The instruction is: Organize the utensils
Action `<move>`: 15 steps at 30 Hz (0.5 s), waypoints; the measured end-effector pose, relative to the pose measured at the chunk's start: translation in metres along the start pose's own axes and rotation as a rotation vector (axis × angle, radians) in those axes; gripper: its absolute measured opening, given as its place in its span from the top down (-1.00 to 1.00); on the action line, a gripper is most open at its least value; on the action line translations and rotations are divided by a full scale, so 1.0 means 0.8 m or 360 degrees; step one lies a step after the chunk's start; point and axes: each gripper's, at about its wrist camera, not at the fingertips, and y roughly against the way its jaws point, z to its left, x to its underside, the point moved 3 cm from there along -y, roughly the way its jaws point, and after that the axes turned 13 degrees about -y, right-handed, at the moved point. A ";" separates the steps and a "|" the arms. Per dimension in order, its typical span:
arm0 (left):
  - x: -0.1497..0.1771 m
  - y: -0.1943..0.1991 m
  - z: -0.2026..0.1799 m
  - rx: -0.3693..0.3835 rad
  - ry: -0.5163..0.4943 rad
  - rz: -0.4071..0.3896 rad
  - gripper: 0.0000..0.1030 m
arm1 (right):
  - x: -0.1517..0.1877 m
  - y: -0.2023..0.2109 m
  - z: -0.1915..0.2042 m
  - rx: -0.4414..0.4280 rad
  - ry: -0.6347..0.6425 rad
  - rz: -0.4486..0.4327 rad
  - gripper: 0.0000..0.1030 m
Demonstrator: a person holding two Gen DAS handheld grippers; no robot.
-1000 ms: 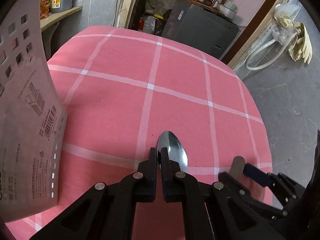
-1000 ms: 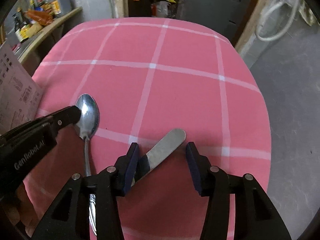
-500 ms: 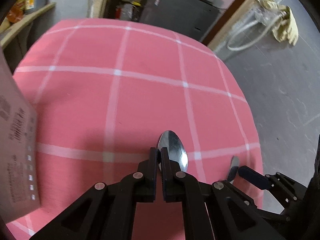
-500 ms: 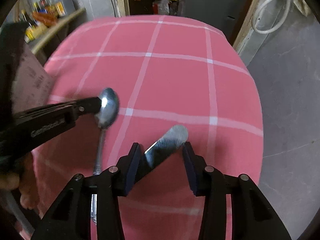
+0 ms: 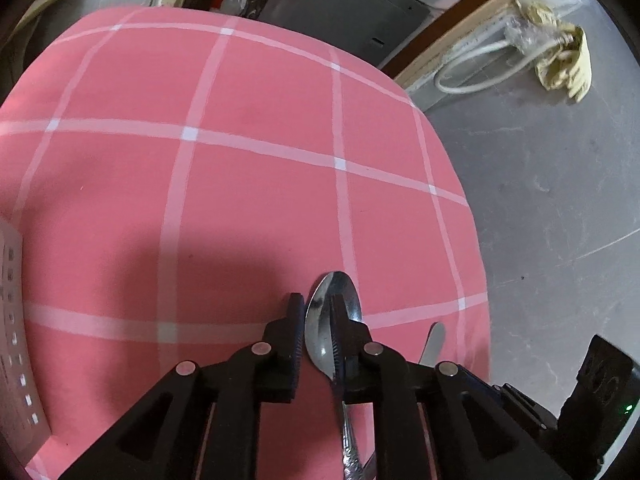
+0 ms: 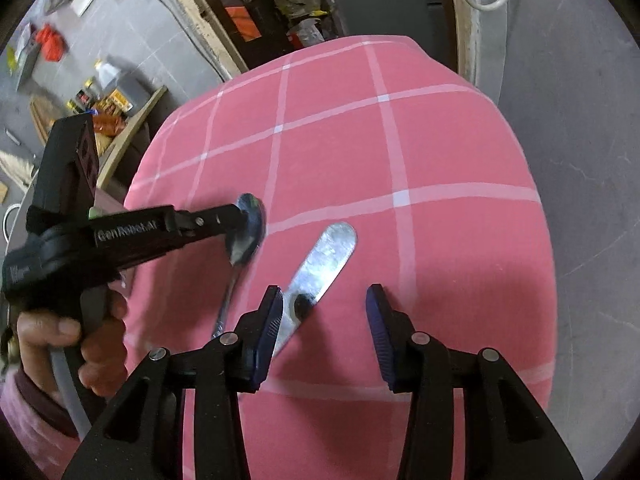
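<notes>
While left claw (image 5: 316, 332) opens around shiny steel spoon (image 5: 334, 312), spoon may drop; right claw (image 6: 324, 332) apart, flat steel knife blade (image 6: 324, 260) unclamped.

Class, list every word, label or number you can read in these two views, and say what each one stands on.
"GenRobot.AI": white lettering on the side of the left gripper, slightly blurred.
Labels on the shelf bottles: too small and blurred to read.
Perforated white card: no readable print shows.

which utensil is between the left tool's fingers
The spoon: its bowl sits between the left tool's opening fingers. The flat knife instead lies in the wide gap of the right tool.
</notes>
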 end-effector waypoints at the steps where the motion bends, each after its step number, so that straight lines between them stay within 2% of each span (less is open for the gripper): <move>1: -0.005 -0.004 -0.006 -0.0020 -0.0024 0.0012 0.75 | -0.001 -0.003 0.002 0.0030 -0.0006 0.0001 0.25; 7: -0.021 -0.019 -0.029 -0.0141 -0.0211 0.0095 0.76 | 0.007 -0.020 0.029 0.0240 0.0059 -0.0076 0.23; 9: -0.023 -0.023 -0.037 -0.0188 -0.0280 0.0128 0.76 | 0.010 -0.021 0.033 0.0283 0.0082 -0.0097 0.28; 12: -0.024 -0.026 -0.045 -0.0230 -0.0354 0.0146 0.76 | 0.007 -0.015 0.024 0.0272 0.0062 -0.0087 0.52; 15: -0.024 -0.025 -0.045 -0.0223 -0.0365 0.0142 0.83 | 0.007 -0.008 0.013 0.0220 0.0058 -0.0055 0.63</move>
